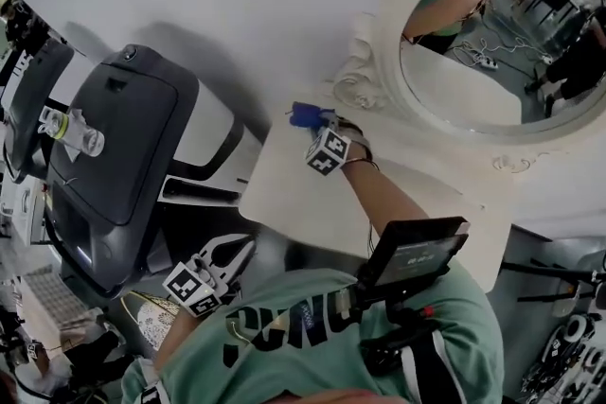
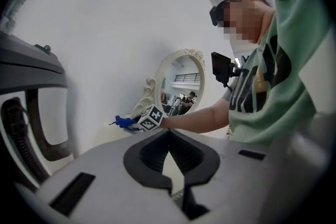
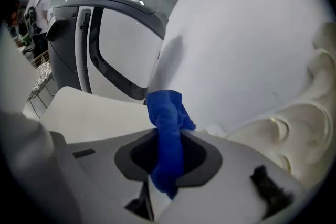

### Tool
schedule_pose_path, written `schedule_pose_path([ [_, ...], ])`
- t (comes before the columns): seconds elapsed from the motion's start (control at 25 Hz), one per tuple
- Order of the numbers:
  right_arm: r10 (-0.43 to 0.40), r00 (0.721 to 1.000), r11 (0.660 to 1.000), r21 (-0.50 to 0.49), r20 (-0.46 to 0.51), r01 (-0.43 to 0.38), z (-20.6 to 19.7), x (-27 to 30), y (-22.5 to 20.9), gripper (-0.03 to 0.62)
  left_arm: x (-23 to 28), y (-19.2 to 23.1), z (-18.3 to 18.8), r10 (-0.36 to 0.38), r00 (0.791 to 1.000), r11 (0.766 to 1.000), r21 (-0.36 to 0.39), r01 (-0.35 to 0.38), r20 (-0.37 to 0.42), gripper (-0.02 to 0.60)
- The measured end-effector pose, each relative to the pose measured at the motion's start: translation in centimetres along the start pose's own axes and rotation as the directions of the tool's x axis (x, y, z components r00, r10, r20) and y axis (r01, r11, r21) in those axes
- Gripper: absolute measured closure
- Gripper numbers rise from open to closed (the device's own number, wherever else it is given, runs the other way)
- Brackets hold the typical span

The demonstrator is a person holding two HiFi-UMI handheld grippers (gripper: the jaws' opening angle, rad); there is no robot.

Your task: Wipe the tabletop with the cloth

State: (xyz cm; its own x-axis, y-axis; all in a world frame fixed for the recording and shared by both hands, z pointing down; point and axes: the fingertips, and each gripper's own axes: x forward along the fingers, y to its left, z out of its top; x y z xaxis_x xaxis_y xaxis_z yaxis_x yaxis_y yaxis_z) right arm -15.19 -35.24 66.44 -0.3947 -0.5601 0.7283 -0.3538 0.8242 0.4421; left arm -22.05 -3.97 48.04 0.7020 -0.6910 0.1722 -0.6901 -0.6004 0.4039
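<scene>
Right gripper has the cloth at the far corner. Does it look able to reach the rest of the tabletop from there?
Probably yes. The right gripper, shut on the blue cloth, sits at the tabletop corner beside the mirror; nothing visible stands on the tabletop between it and the person.

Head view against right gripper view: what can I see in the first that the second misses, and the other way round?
Only the head view shows the mirror's glass, the person's green shirt and the left gripper, held away from the tabletop. Only the right gripper view shows, close up, the right gripper with its jaws closed on the blue cloth. Both show that cloth, the white tabletop, the mirror's carved frame and the dark grey machine beside the table.
</scene>
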Motion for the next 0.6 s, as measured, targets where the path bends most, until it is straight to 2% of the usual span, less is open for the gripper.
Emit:
schedule_pose_path([
  [0.12,0.011,0.999,1.000,-0.007,-0.039,-0.011,0.6,2.2,0.7,0.513,-1.8,1.5,-0.1,0.037,0.999,0.999,-0.011,-0.037,0.006,0.572],
  [0.2,-0.004,0.998,1.000,0.004,-0.058,0.004,-1.0,1.9,0.1,0.513,-1.6,1.4,-0.3,0.039,0.999,0.999,-0.014,-0.039,0.008,0.572],
  [0.28,-0.020,0.996,0.999,0.040,-0.089,0.023,-4.3,0.2,-1.2,0.513,-0.2,0.3,-0.6,0.014,1.000,1.000,-0.005,-0.014,0.001,0.572],
  [0.44,-0.056,0.981,0.987,0.139,-0.184,0.082,-16.9,-6.1,-4.8,0.513,5.4,-5.2,-1.1,-0.066,0.998,0.997,0.031,0.067,-0.017,0.572],
  [0.6,-0.112,0.941,0.950,0.243,-0.318,0.196,-34.6,-16.3,-9.0,0.513,13.1,-12.6,-0.9,-0.199,0.980,0.977,0.070,0.200,-0.019,0.572],
])
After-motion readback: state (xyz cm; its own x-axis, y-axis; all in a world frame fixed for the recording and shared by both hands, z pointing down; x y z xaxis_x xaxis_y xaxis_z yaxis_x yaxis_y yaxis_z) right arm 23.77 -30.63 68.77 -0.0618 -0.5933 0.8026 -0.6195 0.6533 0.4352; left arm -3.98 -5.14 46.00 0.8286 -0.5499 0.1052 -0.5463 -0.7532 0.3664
